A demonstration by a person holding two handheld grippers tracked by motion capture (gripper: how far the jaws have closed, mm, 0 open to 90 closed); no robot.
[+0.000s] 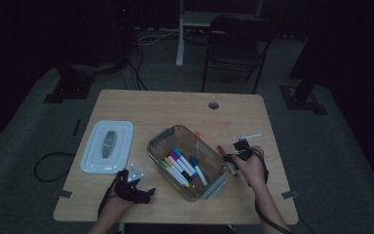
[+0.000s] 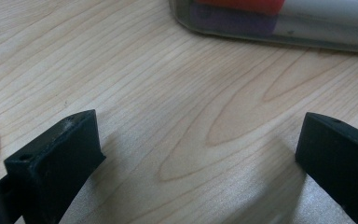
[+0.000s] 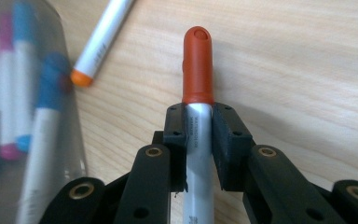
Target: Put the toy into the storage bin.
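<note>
Right tool (image 3: 198, 122) is clamped on a red-capped marker (image 3: 197, 70), jaws pinching the white barrel just below the cap, so the cap sticks out past the tips over the wood. From above, that tool (image 1: 241, 148) sits just right of the clear bin (image 1: 209, 151), marker (image 1: 222, 151) close to the bin's right wall. An orange-tipped marker (image 3: 100, 42) lies loose on the counter (image 1: 141, 105) just beside the bin, and another white one (image 1: 249, 137) lies a bit further back. The bin holds a bunch of markers (image 1: 181, 165), blue, pink, green caps. Left tool (image 2: 198, 154) has its jaws spread wide with nothing between them, low over bare counter near the bin's corner. Above it looks parked (image 1: 135, 189) at the front left, with the white lid (image 1: 108, 146) flat just behind it.
</note>
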